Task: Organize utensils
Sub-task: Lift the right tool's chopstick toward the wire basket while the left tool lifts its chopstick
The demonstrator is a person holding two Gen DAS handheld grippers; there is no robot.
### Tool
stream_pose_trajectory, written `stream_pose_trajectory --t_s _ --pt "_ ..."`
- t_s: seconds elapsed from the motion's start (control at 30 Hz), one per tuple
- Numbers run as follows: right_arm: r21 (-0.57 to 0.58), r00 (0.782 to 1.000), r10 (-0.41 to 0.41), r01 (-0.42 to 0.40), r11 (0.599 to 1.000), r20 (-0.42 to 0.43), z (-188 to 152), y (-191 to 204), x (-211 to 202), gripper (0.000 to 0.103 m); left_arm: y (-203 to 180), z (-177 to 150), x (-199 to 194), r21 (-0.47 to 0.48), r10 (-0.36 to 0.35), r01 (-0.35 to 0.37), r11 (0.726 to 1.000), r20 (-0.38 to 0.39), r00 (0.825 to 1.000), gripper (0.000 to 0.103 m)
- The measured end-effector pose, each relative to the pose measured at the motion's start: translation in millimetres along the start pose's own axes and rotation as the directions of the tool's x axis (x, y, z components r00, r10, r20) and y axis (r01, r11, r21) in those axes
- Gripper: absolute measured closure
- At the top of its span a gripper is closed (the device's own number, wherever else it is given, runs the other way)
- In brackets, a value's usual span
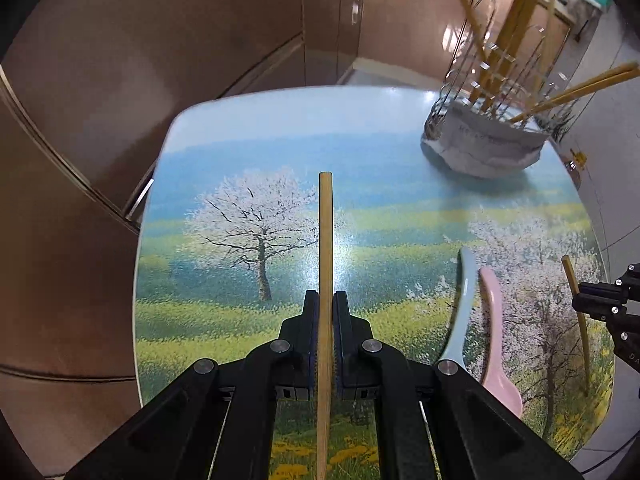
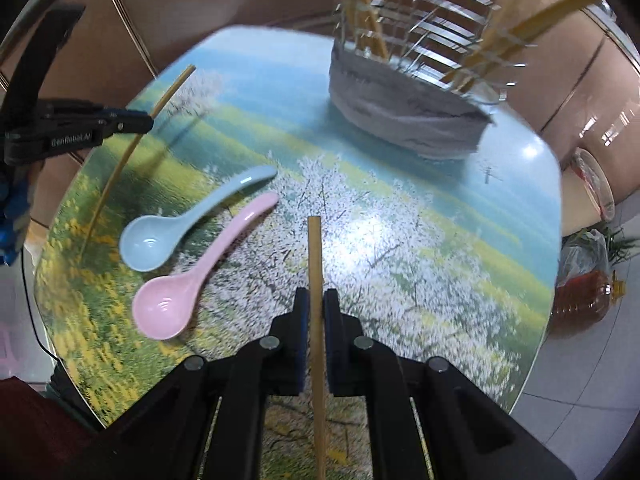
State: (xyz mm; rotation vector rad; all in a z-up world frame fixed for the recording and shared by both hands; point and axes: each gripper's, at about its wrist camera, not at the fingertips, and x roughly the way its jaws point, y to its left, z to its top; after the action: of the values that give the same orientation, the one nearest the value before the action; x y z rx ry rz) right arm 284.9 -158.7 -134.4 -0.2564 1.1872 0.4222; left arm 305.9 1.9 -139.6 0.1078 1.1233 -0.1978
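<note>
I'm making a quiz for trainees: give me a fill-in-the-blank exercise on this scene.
1. Each gripper is shut on one ____.
2. The two spoons on the table are blue and ____.
3. More chopsticks stand in the wire ____.

Missing: chopstick; pink; holder

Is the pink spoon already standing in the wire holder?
No, the pink spoon lies flat on the table beside the blue spoon, apart from the wire holder.
</note>
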Motion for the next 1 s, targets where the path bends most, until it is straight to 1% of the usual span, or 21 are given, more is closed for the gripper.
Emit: stream_pose_trajectory --t_s 0.1,0.13,0.17,0.2,0.27,0.3,0.4,0.53,0.67,0.8,0.9,1.0 --pt "0.028 0.998 0.01 -0.012 1.0 0.067 -14.1 -0.1 -18.1 0.097 -4.5 -11.7 -24.9 0.004 0.015 -0.015 1.0 0.074 0.997 0.097" --pt "0.035 0.996 0.012 -0.015 0.999 0.086 -18.7 -1.3 -24.7 0.097 -4.2 -9.5 -28.4 0.002 0.015 -0.015 1.0 0.089 0.996 0.097" --pt "0.044 0.994 0.011 -0.016 0.999 0.109 -22.8 0.0 -31.7 0.097 -5.5 -14.1 -38.8 0.0 0.019 -0.02 1.0 0.119 0.993 0.097" --pt "0.049 0.992 0.011 -0.017 0.999 0.127 -35.9 -9.9 -38.4 0.097 -3.4 -15.0 -47.4 0.001 0.025 -0.026 1.0 0.144 0.989 0.097" --pt "0.063 0.984 0.014 -0.026 0.998 0.179 -46.0 -12.7 -56.6 0.097 -0.9 -16.5 -58.8 0.002 0.032 -0.033 0.999 0.185 0.982 0.097" --pt "0.067 0.98 0.016 -0.03 0.997 0.196 -51.5 -23.0 -68.9 0.097 -0.4 -19.1 -67.2 -0.001 0.032 -0.033 0.999 0.21 0.977 0.097" --pt "0.077 0.967 0.017 -0.037 0.996 0.256 -62.5 -19.5 -92.7 0.097 0.6 -25.9 -90.3 -0.008 0.037 -0.036 0.999 0.27 0.962 0.097" --pt "0.086 0.944 0.014 -0.044 0.995 0.329 -68.2 -9.8 -114.3 0.097 -4.9 -34.1 -117.6 -0.012 0.044 -0.042 0.999 0.342 0.939 0.097" --pt "0.082 0.92 0.005 -0.04 0.996 0.391 -70.3 0.4 -140.5 0.097 -9.0 -41.0 -140.0 -0.008 0.038 -0.038 0.999 0.392 0.919 0.097" --pt "0.082 0.892 -0.006 -0.035 0.996 0.451 -67.6 5.0 -168.0 0.097 -14.6 -44.4 -164.0 -0.002 0.027 -0.029 1.0 0.447 0.894 0.097" --pt "0.081 0.868 -0.015 -0.029 0.996 0.496 -61.6 7.2 -187.5 0.097 -17.1 -41.4 -179.6 -0.005 0.002 0.001 1.0 0.479 0.878 0.097" --pt "0.074 0.847 -0.025 -0.017 0.997 0.531 -51.1 7.4 -205.6 0.097 -21.3 -32.1 -196.4 0.0 -0.03 0.034 0.999 0.515 0.857 0.097"
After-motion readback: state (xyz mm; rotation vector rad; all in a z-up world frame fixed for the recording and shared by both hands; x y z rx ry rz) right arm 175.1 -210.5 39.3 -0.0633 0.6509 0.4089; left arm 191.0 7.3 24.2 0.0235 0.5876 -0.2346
